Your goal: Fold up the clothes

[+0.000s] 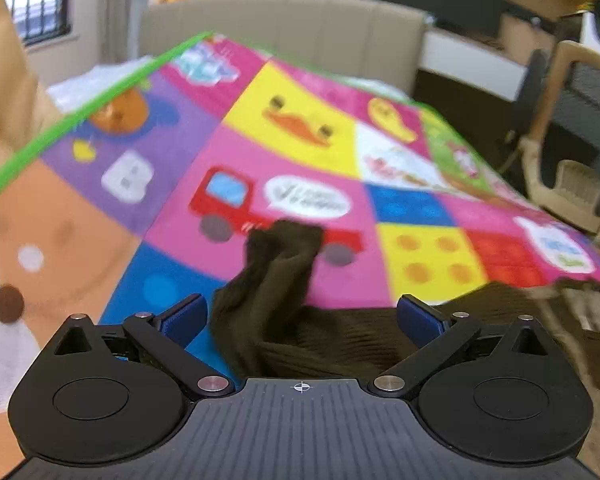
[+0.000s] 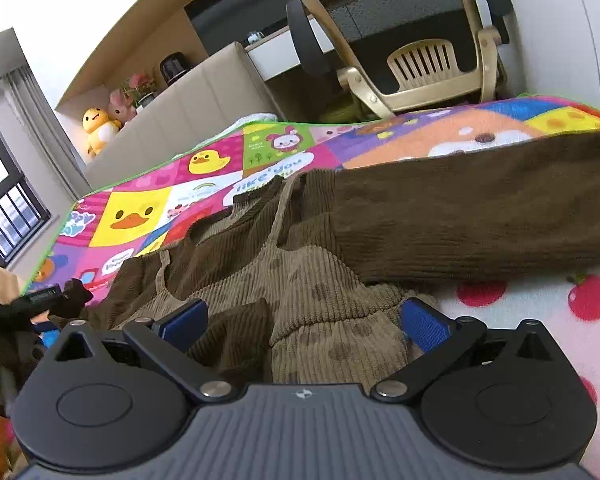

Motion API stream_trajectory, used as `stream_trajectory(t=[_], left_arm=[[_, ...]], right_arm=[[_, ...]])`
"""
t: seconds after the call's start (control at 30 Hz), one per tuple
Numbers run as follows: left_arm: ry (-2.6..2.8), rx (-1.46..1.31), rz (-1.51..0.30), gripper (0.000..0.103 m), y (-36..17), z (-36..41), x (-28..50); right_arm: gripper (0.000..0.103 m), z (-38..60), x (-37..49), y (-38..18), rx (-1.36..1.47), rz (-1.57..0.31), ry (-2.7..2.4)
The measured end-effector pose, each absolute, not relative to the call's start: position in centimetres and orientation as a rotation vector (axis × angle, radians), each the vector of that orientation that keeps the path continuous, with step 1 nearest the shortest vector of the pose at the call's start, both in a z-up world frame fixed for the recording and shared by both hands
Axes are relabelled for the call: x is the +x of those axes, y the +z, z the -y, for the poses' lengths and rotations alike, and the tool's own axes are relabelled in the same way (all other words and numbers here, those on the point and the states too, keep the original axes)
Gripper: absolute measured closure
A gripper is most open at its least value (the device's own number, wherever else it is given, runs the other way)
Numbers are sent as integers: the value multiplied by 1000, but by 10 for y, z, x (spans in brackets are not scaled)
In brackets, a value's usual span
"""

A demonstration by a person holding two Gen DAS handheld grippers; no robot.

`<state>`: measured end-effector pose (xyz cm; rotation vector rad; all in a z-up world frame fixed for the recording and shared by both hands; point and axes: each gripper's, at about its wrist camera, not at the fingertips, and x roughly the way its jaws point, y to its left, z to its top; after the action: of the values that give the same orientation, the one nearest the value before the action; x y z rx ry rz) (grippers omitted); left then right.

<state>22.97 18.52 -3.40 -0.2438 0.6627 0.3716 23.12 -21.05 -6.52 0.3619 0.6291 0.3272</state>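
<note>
A bright patchwork play mat (image 2: 140, 216) covered the bed in front of me, with duck squares and a red truck (image 1: 236, 204) printed on it (the left view was blurred). Behind the beige headboard (image 2: 204, 92) sat a yellow duck plush (image 2: 96, 128). A gold-framed office chair (image 2: 412, 40) stood beside the bed.

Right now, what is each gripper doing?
Left gripper: open, brown garment bunched between its fingers.
Right gripper: open, over the garment, gripping nothing.
</note>
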Motion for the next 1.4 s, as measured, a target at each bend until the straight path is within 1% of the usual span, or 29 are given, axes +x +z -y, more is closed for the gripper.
stream_trajectory(t=[0.03,0.1,0.17,0.2,0.23,0.27,0.3,0.33,0.47,0.5,0.57,0.6,0.63,0.7,0.77,0.8,0.83,0.9,0.93,0.97,1.0,1.03,1.07,1.13,1.2,1.23,1.33,1.4], left_arm=[[378,-257,-664,25,-38,-189,229],[370,-274,-683,53,-45,-193,228],[366,-264,-680,66,-46,-193,227],[350,-254,-664,79,-41,-192,227],[329,-246,-639,86,-32,-189,227],[311,-239,-611,90,-22,-184,227],[279,-228,-570,93,-8,-177,226],[240,-213,-523,93,8,-168,225],[39,-219,-394,93,59,-120,228],[-23,-235,-385,93,65,-106,231],[-166,-294,-431,92,60,-77,246],[-239,-326,-459,82,56,-62,254],[-312,-358,-487,65,51,-48,262],[-408,-393,-560,46,38,-28,270],[-440,-382,-579,39,32,-21,266],[-434,-371,-563,26,34,-24,261],[-422,-361,-543,16,36,-30,255],[-375,-310,-508,9,42,-42,241],[-343,-266,-501,9,42,-48,235],[-317,-219,-508,9,41,-52,231],[-302,-182,-521,9,37,-54,229],[-301,-153,-543,9,31,-55,227],[-306,-126,-569,9,25,-55,225],[-308,-77,-617,9,11,-52,220],[-298,-52,-649,9,1,-52,218],[-292,-54,-664,9,-5,-54,217],[-289,-75,-687,8,-10,-62,214],[-285,-80,-677,8,-9,-67,211]], right_arm=[[0,211,232,-66,365,-636,331],[0,211,233,-68,371,-649,338],[0,210,233,-70,371,-663,347],[0,209,233,-69,358,-666,355],[0,209,233,-69,356,-665,354],[0,208,233,-69,354,-665,354],[0,208,232,-69,355,-663,354],[0,210,232,-69,362,-660,355],[0,213,229,-68,383,-650,354],[0,213,229,-68,380,-650,352],[0,212,229,-66,364,-656,345],[0,212,229,-65,355,-658,342],[0,211,230,-64,347,-661,338],[0,210,230,-61,331,-666,331],[0,209,228,-50,281,-650,325],[0,208,227,-40,251,-624,334],[0,205,228,-30,228,-604,345],[1,192,244,-13,218,-603,384],[7,186,252,-4,213,-603,404],[17,179,260,5,208,-602,423],[23,172,270,11,210,-610,443],[32,162,285,9,235,-642,466],[37,152,300,7,256,-673,483],[37,132,326,-6,277,-723,469],[43,112,344,-22,271,-745,430],[49,102,350,-29,246,-748,414],[60,76,360,-47,170,-769,406],[75,64,354,-47,96,-749,392]])
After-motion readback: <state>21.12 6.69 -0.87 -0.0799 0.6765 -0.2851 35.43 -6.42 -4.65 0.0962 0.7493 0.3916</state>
